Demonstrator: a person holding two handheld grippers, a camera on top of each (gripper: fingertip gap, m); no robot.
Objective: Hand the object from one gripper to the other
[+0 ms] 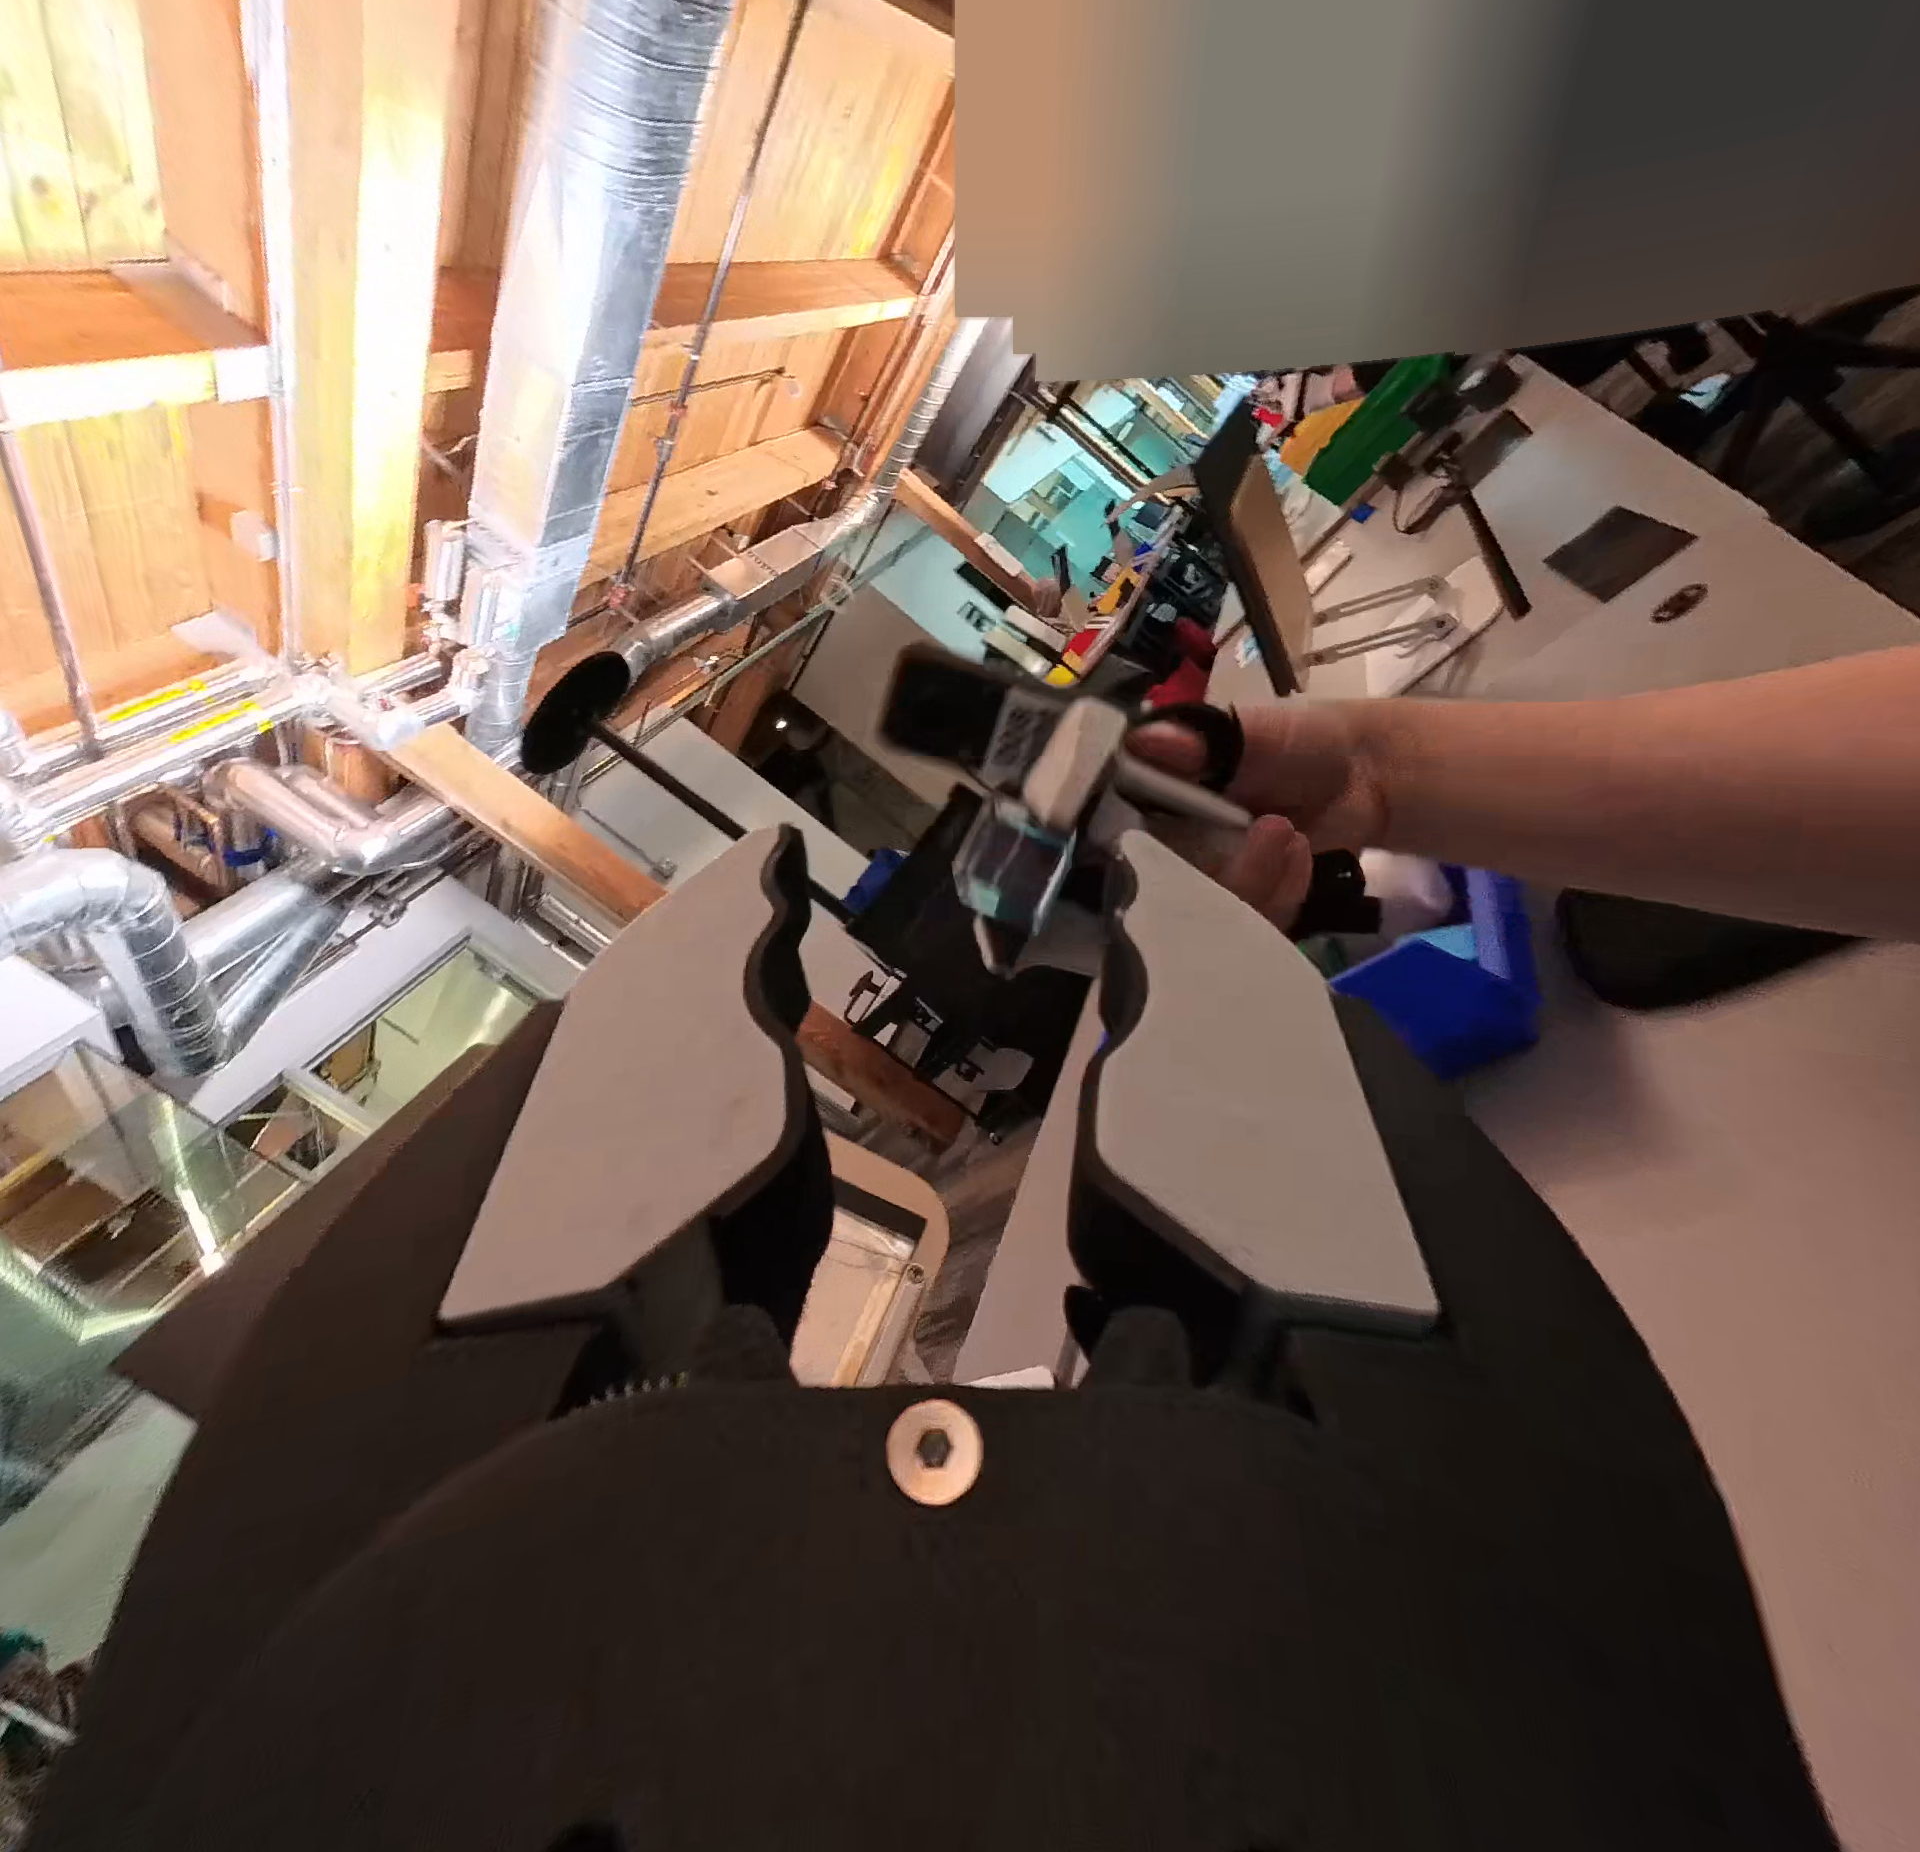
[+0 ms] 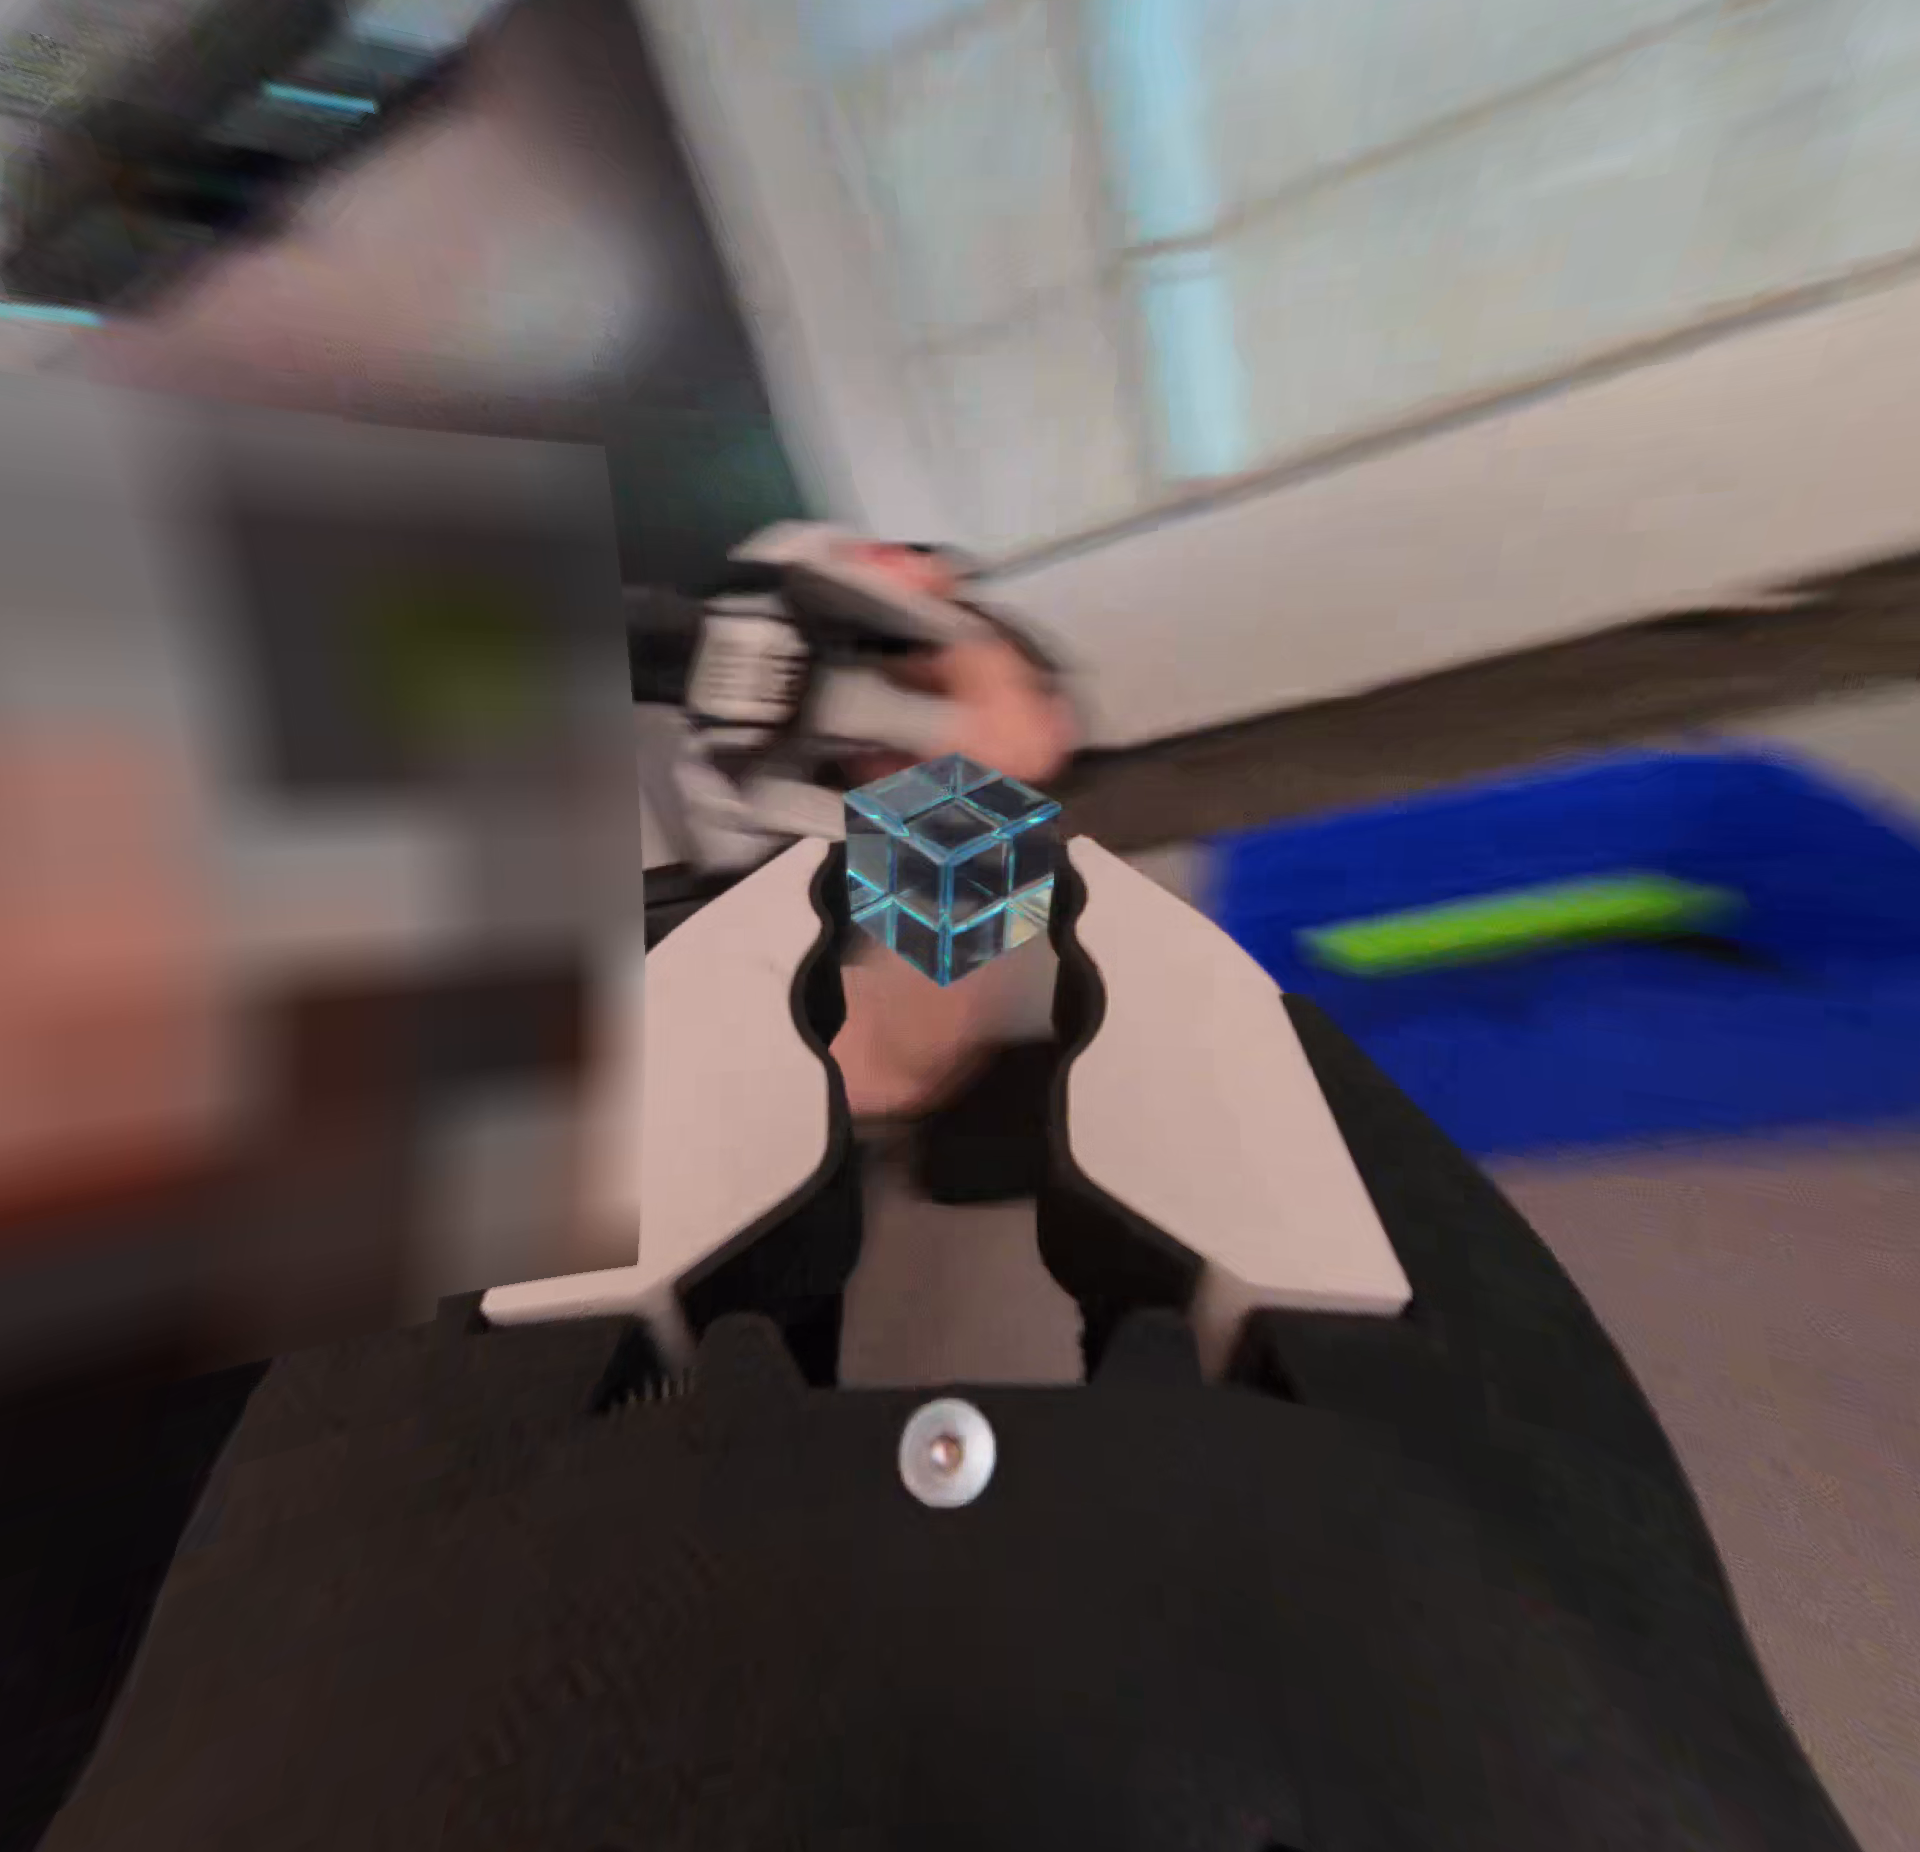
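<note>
A clear cube with blue edges (image 2: 951,867) sits pinched between the fingertips of my right gripper (image 2: 951,872), which is shut on it. In the left wrist view the cube (image 1: 1013,862) is held up by the right gripper (image 1: 1049,763), with a hand (image 1: 1309,774) behind it. My left gripper (image 1: 956,872) is open and empty. The cube hangs at the level of its fingertips, closer to its right finger (image 1: 1195,1023), and I cannot tell if it touches. The left gripper (image 2: 831,680) shows blurred beyond the cube in the right wrist view.
A blue bin (image 1: 1455,981) stands on the grey table (image 1: 1714,1231) below the hand; it also shows in the right wrist view (image 2: 1558,971) with something green in it. Desks with monitors lie farther back. The right wrist view is motion-blurred.
</note>
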